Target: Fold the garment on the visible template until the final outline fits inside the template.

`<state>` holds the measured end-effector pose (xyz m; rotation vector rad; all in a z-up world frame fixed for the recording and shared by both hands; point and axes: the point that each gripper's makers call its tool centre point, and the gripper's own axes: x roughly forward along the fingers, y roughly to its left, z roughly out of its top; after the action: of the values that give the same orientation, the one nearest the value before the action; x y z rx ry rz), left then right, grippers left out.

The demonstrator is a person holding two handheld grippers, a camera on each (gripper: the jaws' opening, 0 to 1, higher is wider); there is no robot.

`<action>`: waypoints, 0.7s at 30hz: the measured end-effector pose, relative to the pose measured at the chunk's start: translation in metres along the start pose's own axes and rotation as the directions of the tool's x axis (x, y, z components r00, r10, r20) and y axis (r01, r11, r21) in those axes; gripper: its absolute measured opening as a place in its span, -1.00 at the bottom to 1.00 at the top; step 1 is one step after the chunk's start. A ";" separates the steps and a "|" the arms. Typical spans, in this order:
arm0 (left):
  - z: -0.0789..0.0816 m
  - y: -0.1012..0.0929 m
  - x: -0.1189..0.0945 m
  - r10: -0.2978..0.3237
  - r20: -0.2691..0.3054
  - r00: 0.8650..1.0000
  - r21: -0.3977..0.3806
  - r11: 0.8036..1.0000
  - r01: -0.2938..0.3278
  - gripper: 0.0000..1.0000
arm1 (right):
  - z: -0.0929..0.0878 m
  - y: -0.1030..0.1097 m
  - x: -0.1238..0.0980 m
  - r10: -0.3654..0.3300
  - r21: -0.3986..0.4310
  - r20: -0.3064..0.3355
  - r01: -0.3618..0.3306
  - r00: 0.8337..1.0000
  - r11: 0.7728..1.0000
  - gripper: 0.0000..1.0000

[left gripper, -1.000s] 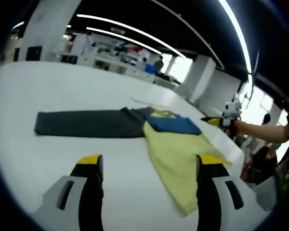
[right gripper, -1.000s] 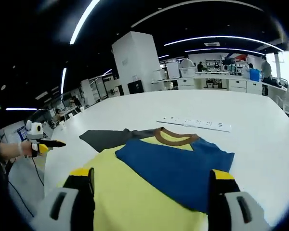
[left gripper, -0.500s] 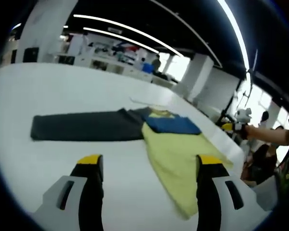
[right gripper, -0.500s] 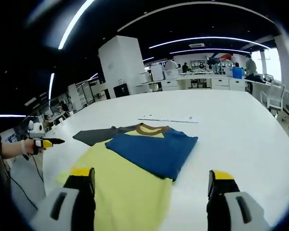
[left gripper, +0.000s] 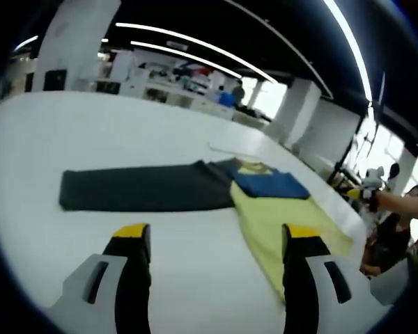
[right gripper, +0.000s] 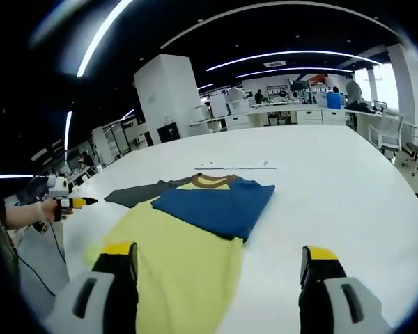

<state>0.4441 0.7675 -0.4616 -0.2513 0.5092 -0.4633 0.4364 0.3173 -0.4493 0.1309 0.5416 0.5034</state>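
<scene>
A yellow shirt with a brown collar lies flat on the white table [right gripper: 348, 202]. Its blue upper part [right gripper: 212, 203] is folded over the yellow body [right gripper: 174, 268]. In the left gripper view, the blue part [left gripper: 268, 186] sits above the yellow body [left gripper: 285, 226]. A dark grey garment [left gripper: 146, 189] stretches out beside the collar, also seen as a dark grey garment [right gripper: 136, 195]. My left gripper [left gripper: 212, 240] is open above bare table, short of both garments. My right gripper [right gripper: 219, 252] is open over the shirt's near end, holding nothing.
A thin white strip [right gripper: 233, 165] lies on the table beyond the collar. The right gripper [left gripper: 366, 195], held by a hand, shows at the table's right edge. The left gripper [right gripper: 70, 203] shows at the left edge. Desks, pillars and people stand far behind.
The right gripper view has pulled back, so the shirt looks smaller and farther. The left gripper view has shifted, sliding both garments rightward. Both grippers stay open; the garments lie unchanged.
</scene>
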 end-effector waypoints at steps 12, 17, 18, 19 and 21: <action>0.018 0.107 -0.009 0.297 0.025 0.955 -0.060 0.954 -0.295 0.32 | -0.016 -0.007 -0.009 -0.018 0.036 -0.013 0.019 1.000 0.999 0.97; 0.018 0.138 -0.012 0.380 0.004 0.925 -0.053 0.924 -0.379 0.26 | -0.016 -0.007 -0.011 -0.013 0.079 0.003 0.013 1.000 0.997 0.98; 0.015 0.142 -0.012 0.389 -0.013 0.921 -0.044 0.920 -0.390 0.22 | -0.016 -0.007 -0.011 -0.014 0.078 0.002 0.014 1.000 0.997 0.97; 0.011 0.150 -0.013 0.408 -0.030 0.913 -0.060 0.911 -0.409 0.19 | -0.015 -0.007 -0.011 -0.012 0.084 0.006 0.011 1.000 0.996 0.97; 0.012 0.156 -0.012 0.412 -0.020 0.911 -0.106 0.905 -0.412 0.15 | -0.014 -0.007 -0.011 -0.011 0.086 0.006 0.011 1.000 0.996 0.98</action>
<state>0.4971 0.9099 -0.4997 -0.2400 0.5688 -0.0211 0.4237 0.3056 -0.4580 0.2112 0.5571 0.4690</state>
